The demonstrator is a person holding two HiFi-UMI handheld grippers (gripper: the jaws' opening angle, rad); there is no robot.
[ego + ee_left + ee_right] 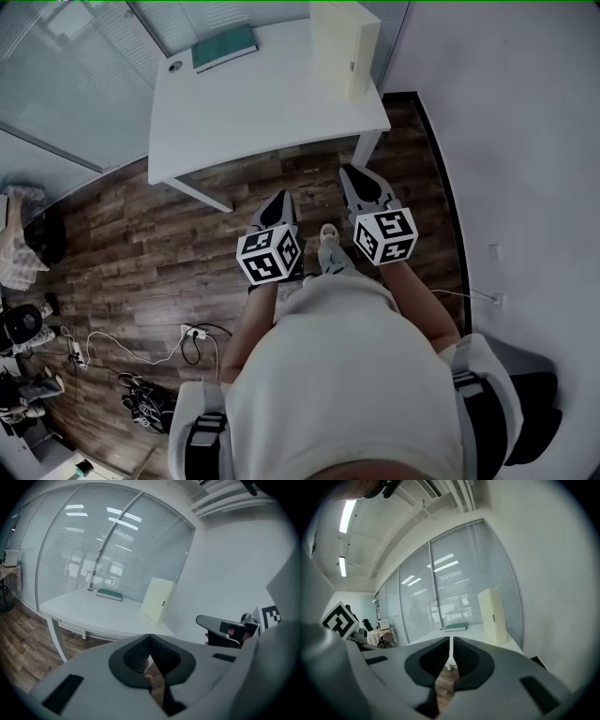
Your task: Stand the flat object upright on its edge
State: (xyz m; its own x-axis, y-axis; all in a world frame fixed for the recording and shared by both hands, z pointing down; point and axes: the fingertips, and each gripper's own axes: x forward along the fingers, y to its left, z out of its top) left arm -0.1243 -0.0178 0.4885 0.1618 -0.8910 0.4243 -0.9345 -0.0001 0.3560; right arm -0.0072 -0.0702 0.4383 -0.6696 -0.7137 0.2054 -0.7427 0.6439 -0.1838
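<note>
The head view looks steeply down from above the person, with the white table (262,103) well off at 12 o'clock. Both gripper views face forward along their jaws from afar; all three share that table, its cream box (493,616) and green book (109,594).

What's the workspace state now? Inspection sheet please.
Surface: white table, things only at its far side.
Job's things: green book lies flat, far left; cream box stands on edge, far right; which one is the job's, unclear.
Clutter: small dark round thing beside the book.
Grippers: left gripper and right gripper both shut, empty, short of the table.
Cables: power strip and leads on floor, left.
Surroundings: wood floor, glass wall with blinds.
</note>
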